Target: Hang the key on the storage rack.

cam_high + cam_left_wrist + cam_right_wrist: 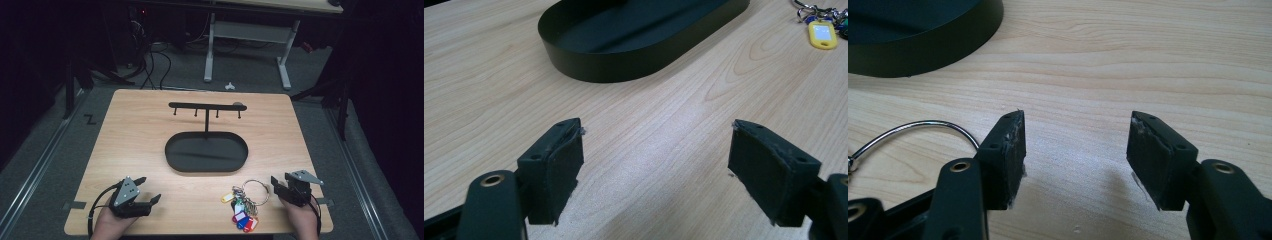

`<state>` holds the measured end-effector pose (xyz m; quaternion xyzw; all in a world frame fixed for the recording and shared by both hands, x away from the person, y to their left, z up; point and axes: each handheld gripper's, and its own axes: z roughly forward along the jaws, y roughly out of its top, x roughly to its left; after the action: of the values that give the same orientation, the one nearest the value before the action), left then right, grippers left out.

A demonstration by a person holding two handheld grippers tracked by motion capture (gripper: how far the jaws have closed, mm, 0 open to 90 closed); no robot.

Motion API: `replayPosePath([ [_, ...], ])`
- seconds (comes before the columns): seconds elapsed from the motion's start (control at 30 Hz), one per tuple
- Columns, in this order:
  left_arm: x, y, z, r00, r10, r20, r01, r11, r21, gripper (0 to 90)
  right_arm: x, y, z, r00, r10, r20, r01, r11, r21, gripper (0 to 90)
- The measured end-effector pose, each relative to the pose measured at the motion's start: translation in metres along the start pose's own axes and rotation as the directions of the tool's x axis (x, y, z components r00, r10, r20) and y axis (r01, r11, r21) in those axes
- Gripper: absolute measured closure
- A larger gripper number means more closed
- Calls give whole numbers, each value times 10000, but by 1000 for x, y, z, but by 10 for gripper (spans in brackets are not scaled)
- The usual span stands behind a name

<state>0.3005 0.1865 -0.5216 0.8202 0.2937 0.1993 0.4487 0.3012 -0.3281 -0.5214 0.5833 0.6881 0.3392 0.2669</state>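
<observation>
With both my left claw [148, 189] and right claw [276, 184] spread apart and empty near the tabletop's [135, 130] front edge, I worry the key bunch [243, 207] beside the right one will skid if nudged.

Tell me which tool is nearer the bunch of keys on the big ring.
Right. The right tool sits just beside the key bunch, close to its ring; the left tool is well away across the table's near edge.
</observation>
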Motion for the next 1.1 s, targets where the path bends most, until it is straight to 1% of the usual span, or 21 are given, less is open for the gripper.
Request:
replayPosePath([
  [0.2,0,0,0,10000,5,7,-5,10000,-3,225,3,1,1,9998,-37,-185,38,10000,71,414],
  [0.3,0,0,0,10000,7,15,-7,10000,-9,225,4,1,2,9997,-7,-232,11,9998,191,410],
  [0.33,0,0,0,10000,3,26,-3,10000,-9,225,6,1,3,9993,-77,-353,86,9996,265,401],
  [0.4,0,0,0,10000,19,29,-19,10000,1,225,7,2,3,9991,-137,-397,149,9994,299,397],
  [0.43,-1,0,0,10000,70,26,-70,10000,22,227,10,2,4,9983,-301,-489,320,9988,383,389],
  [0.53,-1,0,1,9999,102,34,-102,9999,25,227,13,3,4,9976,-407,-566,429,9983,388,382],
  [0.6,-2,0,1,9999,131,39,-131,9999,19,228,18,3,5,9952,-627,-758,659,9970,415,378],
  [0.67,-2,0,1,9999,134,41,-134,9999,18,228,20,3,5,9950,-620,-783,655,9969,440,378],
  [0.8,-2,0,1,9999,133,27,-133,9999,17,228,28,4,6,9911,-885,-994,927,9949,385,378],
  [0.83,-2,0,1,9999,131,-3,-131,9999,-8,228,28,4,6,9911,-885,-994,927,9949,385,378],
  [0.87,-2,0,1,9999,116,-13,-116,9999,-15,227,29,4,6,9896,-994,-1040,1034,9941,340,378],
  [0.93,-1,0,1,9999,109,-47,-110,9999,-33,220,31,4,5,9893,-935,-1121,978,9946,334,378],
  [1.0,-1,0,1,9999,118,-64,-119,9999,-80,216,35,4,5,9855,-1054,-1331,1107,9933,336,386],
  [1.03,-2,0,1,9999,124,-57,-125,9999,-93,216,35,4,5,9855,-1054,-1331,1107,9933,336,386],
  [1.1,-2,-1,1,9999,159,-33,-159,9998,-83,215,37,5,5,9821,-1204,-1447,1260,9916,302,389],
])
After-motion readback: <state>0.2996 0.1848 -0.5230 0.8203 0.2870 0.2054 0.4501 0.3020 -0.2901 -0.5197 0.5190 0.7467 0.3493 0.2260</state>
